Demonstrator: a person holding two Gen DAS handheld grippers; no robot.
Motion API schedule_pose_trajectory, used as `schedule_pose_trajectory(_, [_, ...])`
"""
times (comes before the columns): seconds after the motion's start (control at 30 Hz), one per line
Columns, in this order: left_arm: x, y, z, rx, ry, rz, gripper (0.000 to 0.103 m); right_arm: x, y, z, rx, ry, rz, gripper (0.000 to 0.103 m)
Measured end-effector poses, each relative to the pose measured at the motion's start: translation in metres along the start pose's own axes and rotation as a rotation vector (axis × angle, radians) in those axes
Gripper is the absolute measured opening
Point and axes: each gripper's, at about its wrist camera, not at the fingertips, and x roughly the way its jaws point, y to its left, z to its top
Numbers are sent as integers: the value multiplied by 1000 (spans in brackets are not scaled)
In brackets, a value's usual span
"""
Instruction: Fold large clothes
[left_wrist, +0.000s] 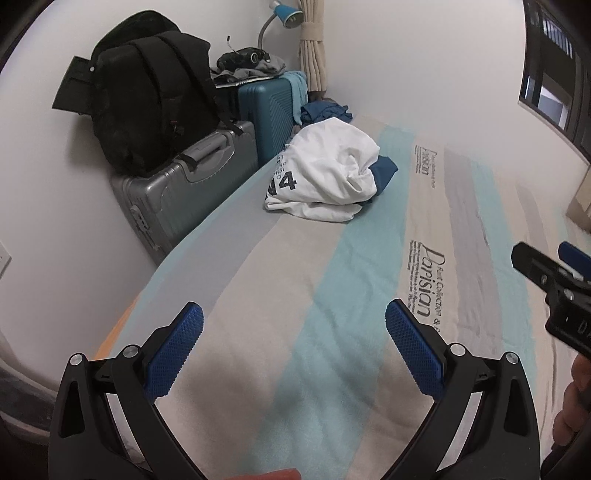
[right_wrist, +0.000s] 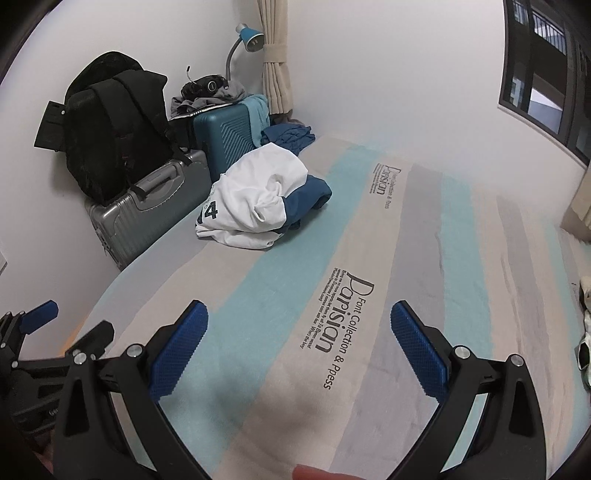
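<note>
Well beyond both spread grippers, left gripper (left_wrist: 293, 321), right gripper (right_wrist: 299, 321), crumpled white shirt (left_wrist: 328, 173)

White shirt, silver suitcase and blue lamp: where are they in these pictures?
white shirt (left_wrist: 328, 162): left wrist view, on its crumpled upper folds.
silver suitcase (left_wrist: 177, 199): left wrist view, on its ribbed side.
blue lamp (right_wrist: 251, 37): right wrist view, on its shade.

The bedsheet (right_wrist: 332, 258) reads "Parisian Font Collection & Ppess"; the white shirt (right_wrist: 255, 199) shows "4".
</note>
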Motion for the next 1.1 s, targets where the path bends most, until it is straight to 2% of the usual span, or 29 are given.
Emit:
schedule_pose_trajectory(0.5, [-5, 10, -2, -5, 9, -61, 97, -8, 7, -6, -1, 11, -18, 95])
schedule_pose_trajectory(1.1, [-1, 15, -7, -23, 15, -73, 97, -8, 7, -9, 2, 26, -29, 95])
